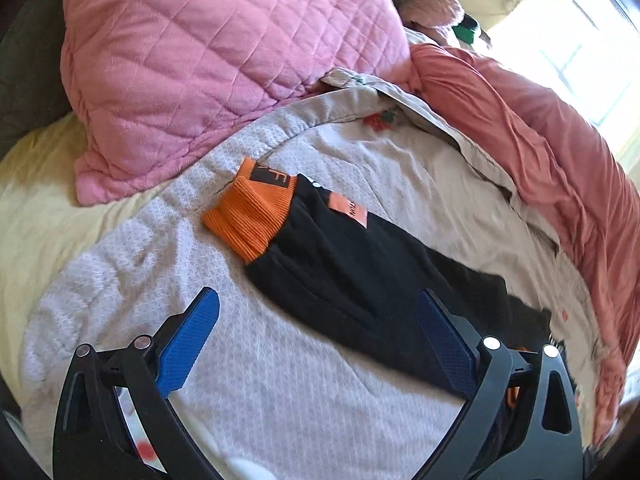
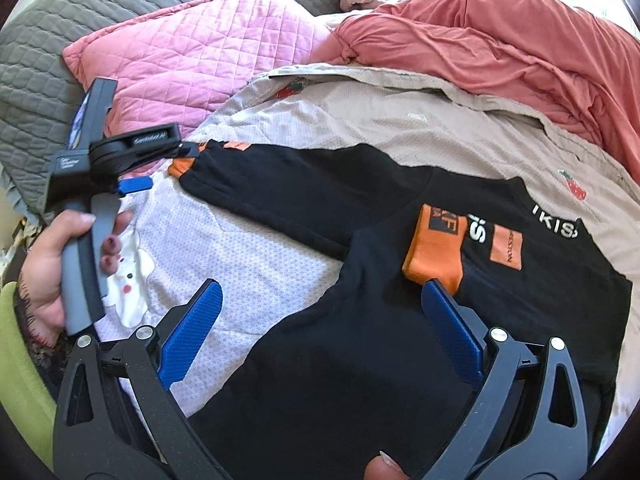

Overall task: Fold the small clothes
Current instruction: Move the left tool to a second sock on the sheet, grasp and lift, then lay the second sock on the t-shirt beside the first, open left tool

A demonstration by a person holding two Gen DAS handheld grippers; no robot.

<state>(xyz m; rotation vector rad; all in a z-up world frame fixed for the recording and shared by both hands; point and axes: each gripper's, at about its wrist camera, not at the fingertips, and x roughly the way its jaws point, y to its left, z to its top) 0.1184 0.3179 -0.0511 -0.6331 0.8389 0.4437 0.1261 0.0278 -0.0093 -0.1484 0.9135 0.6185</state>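
Note:
A small black shirt [image 2: 360, 320] with orange cuffs lies on the pale patterned bedspread [image 2: 248, 248]. One sleeve is folded over the body, its orange cuff [image 2: 434, 252] on the chest near white letters. The other sleeve [image 1: 360, 272] stretches out flat, ending in an orange cuff [image 1: 252, 216]. My left gripper [image 1: 318, 308] is open above this outstretched sleeve, empty. It also shows in the right wrist view [image 2: 136, 184], held by a hand near the far cuff. My right gripper [image 2: 322, 292] is open over the shirt body, empty.
A pink quilted pillow [image 1: 208, 60] lies beyond the sleeve. A rumpled coral blanket [image 2: 520, 40] runs along the far right. A grey quilt [image 2: 52, 60] sits at the left. A beige sheet [image 2: 400, 120] with strawberry prints lies under the shirt.

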